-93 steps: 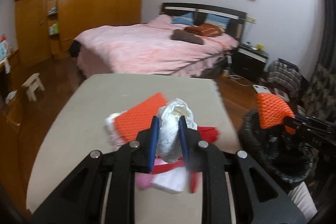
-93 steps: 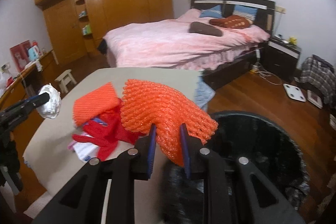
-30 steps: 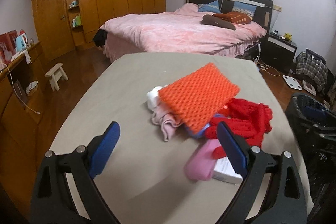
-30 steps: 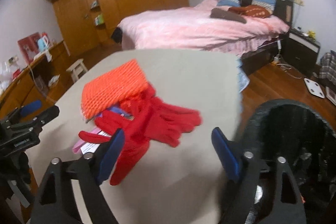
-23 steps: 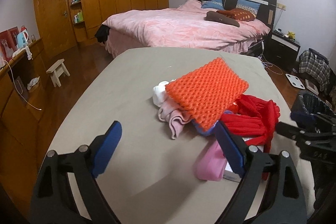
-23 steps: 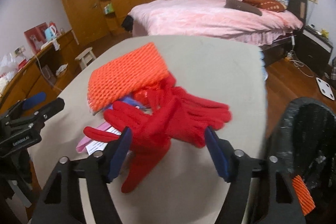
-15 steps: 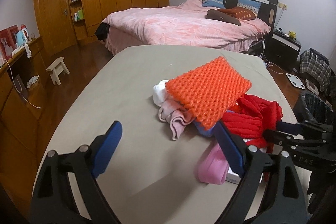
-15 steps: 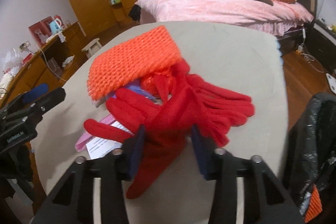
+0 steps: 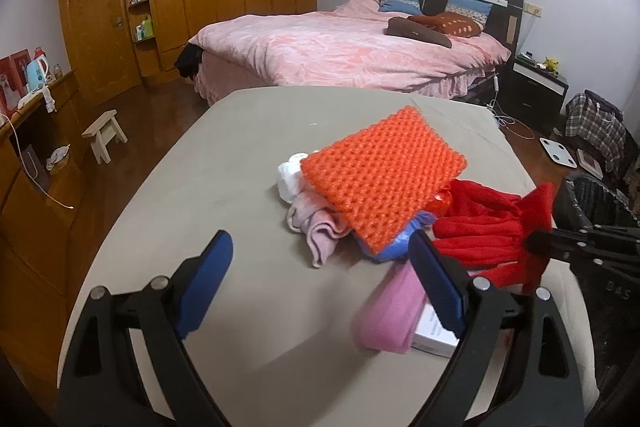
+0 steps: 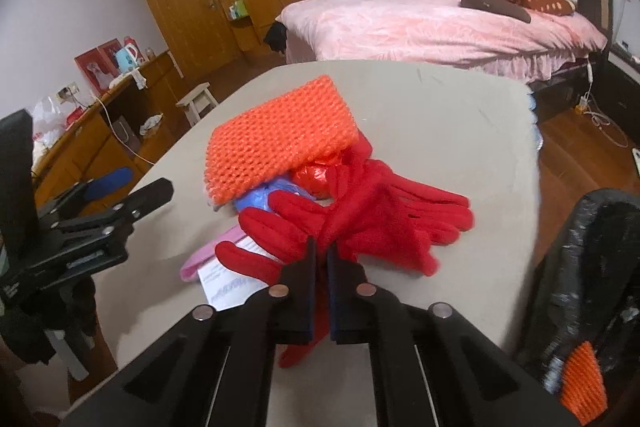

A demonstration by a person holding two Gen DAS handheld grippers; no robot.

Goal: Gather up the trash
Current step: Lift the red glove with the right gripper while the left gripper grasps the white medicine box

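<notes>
A pile lies on the grey table (image 9: 224, 163): an orange foam net (image 9: 380, 183) (image 10: 276, 135) on top, red gloves (image 10: 376, 219) (image 9: 488, 227), a blue wrapper (image 10: 264, 197), a pink cloth (image 9: 316, 223), a white wad (image 9: 288, 179), a pink pouch (image 9: 392, 311) and a white box (image 9: 434, 335). My right gripper (image 10: 320, 251) is shut on the red gloves; it shows at the right of the left wrist view (image 9: 536, 247). My left gripper (image 9: 320, 259) is open and empty, just short of the pile.
A black-bagged trash bin (image 10: 592, 267) (image 9: 592, 199) stands at the table's right edge, with an orange net piece (image 10: 584, 383) inside. A pink bed (image 9: 344, 55) is beyond the table. A wooden stool (image 9: 104, 133) and a sideboard (image 9: 28, 163) are on the left.
Both grippers dropped their loads and opened. The right gripper then moved onto the red gloves and shut on them. The left gripper stayed open, drifting slightly toward the pile.
</notes>
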